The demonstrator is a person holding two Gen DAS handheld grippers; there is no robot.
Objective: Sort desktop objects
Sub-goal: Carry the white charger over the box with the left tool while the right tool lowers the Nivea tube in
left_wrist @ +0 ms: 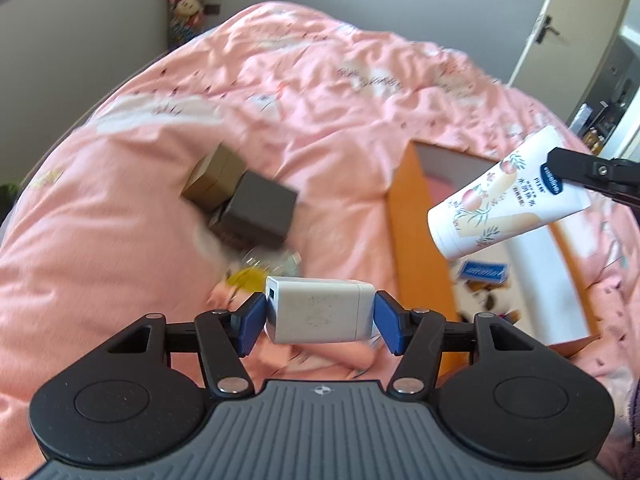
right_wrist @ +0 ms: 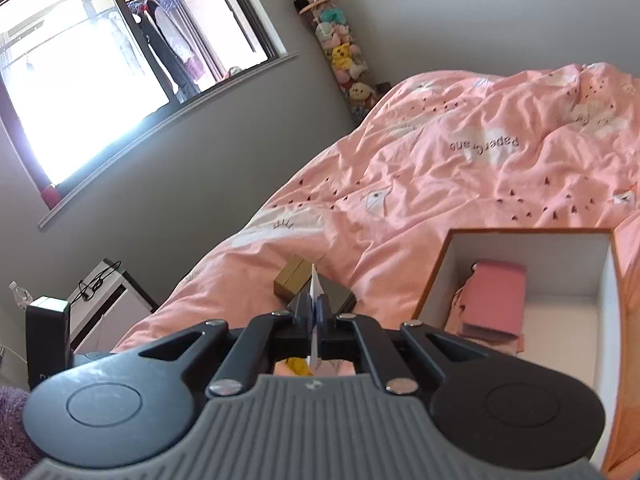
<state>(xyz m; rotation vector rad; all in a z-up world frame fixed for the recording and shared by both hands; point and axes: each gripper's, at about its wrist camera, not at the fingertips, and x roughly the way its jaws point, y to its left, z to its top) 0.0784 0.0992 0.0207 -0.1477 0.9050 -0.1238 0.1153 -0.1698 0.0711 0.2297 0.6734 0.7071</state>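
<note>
My left gripper (left_wrist: 320,316) is shut on a white charger block (left_wrist: 316,310), its blue pads pressing both ends, held above the pink duvet (left_wrist: 120,240). My right gripper (left_wrist: 560,166) reaches in from the right in the left wrist view, shut on the flat end of a white hand-cream tube (left_wrist: 500,200) that hangs over the orange box (left_wrist: 412,216). In the right wrist view the right gripper (right_wrist: 316,300) pinches the tube's thin white edge (right_wrist: 315,282). The orange box (right_wrist: 436,276) has white inner walls and a pink item (right_wrist: 496,296) inside.
On the duvet lie a gold box (left_wrist: 212,178), a dark grey box (left_wrist: 256,208) and a blurred clear bottle with yellow contents (left_wrist: 264,266). A blue packet (left_wrist: 482,271) lies in the orange box. A window (right_wrist: 100,80) and hanging plush toys (right_wrist: 340,52) are on the wall.
</note>
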